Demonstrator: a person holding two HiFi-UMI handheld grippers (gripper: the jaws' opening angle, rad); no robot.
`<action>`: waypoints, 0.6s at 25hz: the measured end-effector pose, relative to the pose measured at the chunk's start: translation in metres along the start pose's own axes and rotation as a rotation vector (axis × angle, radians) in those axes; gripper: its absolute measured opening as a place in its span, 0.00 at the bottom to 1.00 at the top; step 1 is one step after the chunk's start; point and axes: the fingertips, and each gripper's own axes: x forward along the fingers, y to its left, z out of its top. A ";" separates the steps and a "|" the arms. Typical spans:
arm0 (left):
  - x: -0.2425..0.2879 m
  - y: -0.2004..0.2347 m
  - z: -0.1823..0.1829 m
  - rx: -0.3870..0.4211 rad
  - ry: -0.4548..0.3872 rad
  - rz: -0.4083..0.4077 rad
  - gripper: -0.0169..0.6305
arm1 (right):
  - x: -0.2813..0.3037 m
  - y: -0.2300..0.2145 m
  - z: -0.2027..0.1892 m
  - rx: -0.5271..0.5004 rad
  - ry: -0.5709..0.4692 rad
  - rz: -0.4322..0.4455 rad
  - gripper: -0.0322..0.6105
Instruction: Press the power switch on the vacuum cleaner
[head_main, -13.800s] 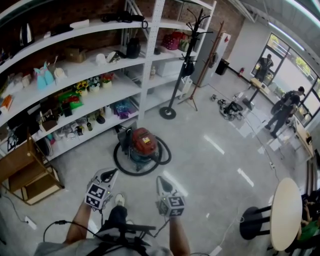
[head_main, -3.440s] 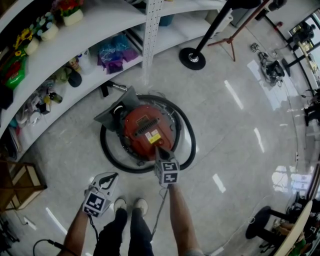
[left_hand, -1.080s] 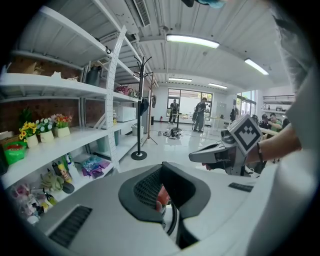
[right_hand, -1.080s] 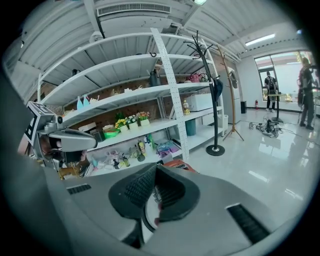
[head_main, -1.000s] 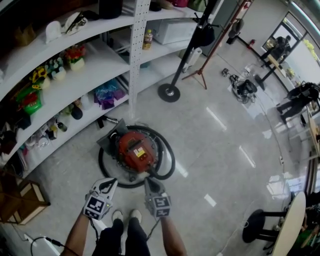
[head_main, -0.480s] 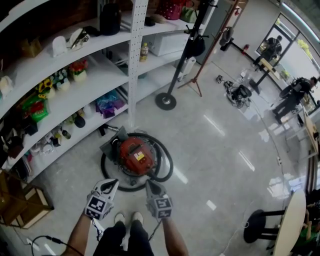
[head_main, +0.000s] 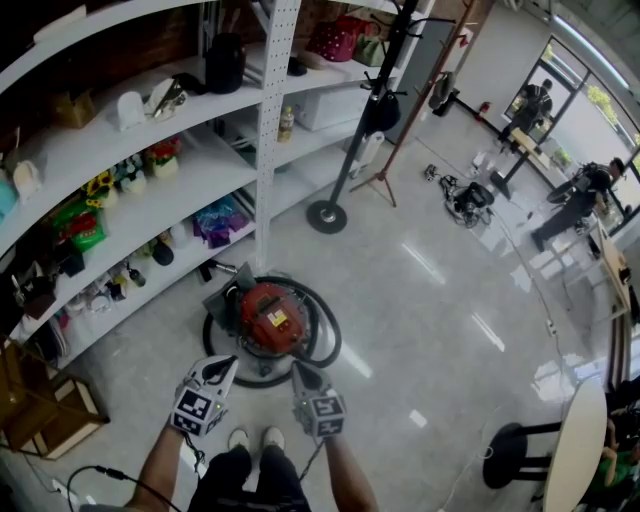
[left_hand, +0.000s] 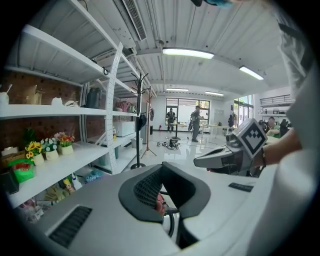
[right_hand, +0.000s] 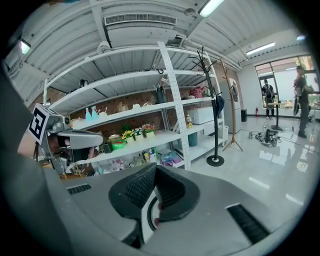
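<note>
We record the left claw (head_main: 216, 370) and right claw (head_main: 303, 376) closed on nothing, held above the red canister vacuum cleaner (head_main: 268, 316) on the floor (head_main: 430, 300) ahead; pressing its switch, we judge, calls for lowering one.

Left tongs (head_main: 226, 364), right tongs (head_main: 299, 370) side by side (both closed).

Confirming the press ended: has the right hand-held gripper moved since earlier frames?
Yes: the right hand-held gripper drew back from over the vacuum cleaner toward the person's shoes.
</note>
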 end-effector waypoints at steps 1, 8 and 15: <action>-0.003 0.000 0.004 -0.001 -0.003 0.001 0.04 | -0.002 0.002 0.003 -0.001 -0.003 0.000 0.07; -0.021 -0.001 0.039 0.005 -0.048 0.007 0.04 | -0.022 0.014 0.032 0.003 -0.034 -0.002 0.07; -0.037 -0.002 0.061 0.019 -0.040 0.003 0.04 | -0.040 0.024 0.062 -0.003 -0.058 -0.007 0.07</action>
